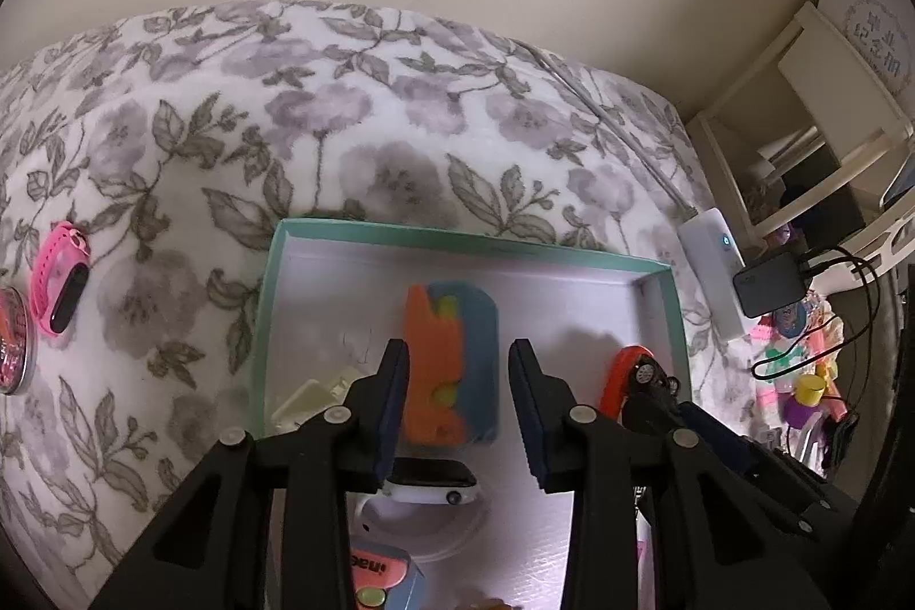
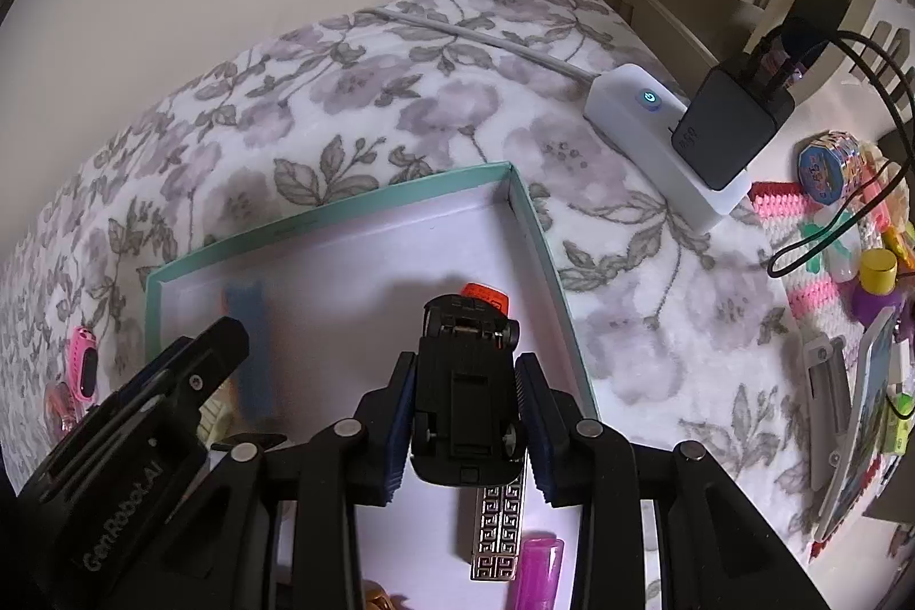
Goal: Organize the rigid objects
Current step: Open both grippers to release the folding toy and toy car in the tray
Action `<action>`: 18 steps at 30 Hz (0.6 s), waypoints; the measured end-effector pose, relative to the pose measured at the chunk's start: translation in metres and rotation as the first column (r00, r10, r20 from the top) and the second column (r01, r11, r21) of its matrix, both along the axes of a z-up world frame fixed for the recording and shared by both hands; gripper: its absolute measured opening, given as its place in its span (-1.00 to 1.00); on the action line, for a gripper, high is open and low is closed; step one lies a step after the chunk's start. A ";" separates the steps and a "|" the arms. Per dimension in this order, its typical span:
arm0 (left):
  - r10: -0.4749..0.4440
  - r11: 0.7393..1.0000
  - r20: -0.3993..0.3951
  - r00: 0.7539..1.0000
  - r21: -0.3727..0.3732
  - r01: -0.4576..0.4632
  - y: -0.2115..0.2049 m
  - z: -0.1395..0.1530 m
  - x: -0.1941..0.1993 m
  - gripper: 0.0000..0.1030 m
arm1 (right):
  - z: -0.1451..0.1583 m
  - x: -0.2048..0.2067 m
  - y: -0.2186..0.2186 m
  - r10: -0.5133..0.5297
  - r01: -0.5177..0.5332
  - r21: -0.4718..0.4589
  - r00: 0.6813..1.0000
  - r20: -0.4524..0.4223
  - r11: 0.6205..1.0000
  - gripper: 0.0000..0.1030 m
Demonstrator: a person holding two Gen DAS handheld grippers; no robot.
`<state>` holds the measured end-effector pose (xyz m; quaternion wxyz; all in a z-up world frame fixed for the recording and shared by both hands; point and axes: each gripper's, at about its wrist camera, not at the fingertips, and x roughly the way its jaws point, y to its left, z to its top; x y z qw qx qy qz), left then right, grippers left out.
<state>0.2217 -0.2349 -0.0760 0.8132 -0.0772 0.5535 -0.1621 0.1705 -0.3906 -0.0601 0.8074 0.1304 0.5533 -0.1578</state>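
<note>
My right tongs (image 2: 464, 430) clamp the toy car (image 2: 464, 381); left tongs (image 1: 457, 401) stand open, empty. I should lower it onto bare tray (image 2: 343, 278) floor ahead.

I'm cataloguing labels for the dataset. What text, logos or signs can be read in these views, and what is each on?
"GenRobot.AI": white lettering on the left hand-held gripper body, right wrist view.
Power symbol, lit blue: on the white power strip.
Black charger: faint marking, too blurred to read.
Cream box: round emblem with characters, unreadable.
Orange item at the bottom edge: partial letters, unreadable.
</note>
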 end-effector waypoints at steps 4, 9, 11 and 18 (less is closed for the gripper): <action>0.002 1.000 0.010 1.000 0.003 -0.002 0.002 0.003 -0.001 -0.02 | 0.002 -0.001 -0.002 -0.009 0.009 -0.005 1.000 0.003 1.000 -0.08; 0.020 1.000 0.020 1.000 0.004 -0.020 0.006 0.010 0.001 0.16 | 0.009 -0.002 -0.004 -0.020 0.020 -0.008 0.999 0.027 1.000 0.10; 0.033 0.999 0.025 0.999 0.009 -0.033 0.010 0.013 0.002 0.23 | 0.014 -0.003 -0.005 -0.022 0.022 -0.010 0.999 0.045 1.000 0.18; 0.085 0.993 0.093 0.992 0.078 -0.093 0.026 0.024 0.004 0.60 | 0.025 -0.006 -0.008 -0.034 0.035 -0.007 0.995 0.092 0.999 0.46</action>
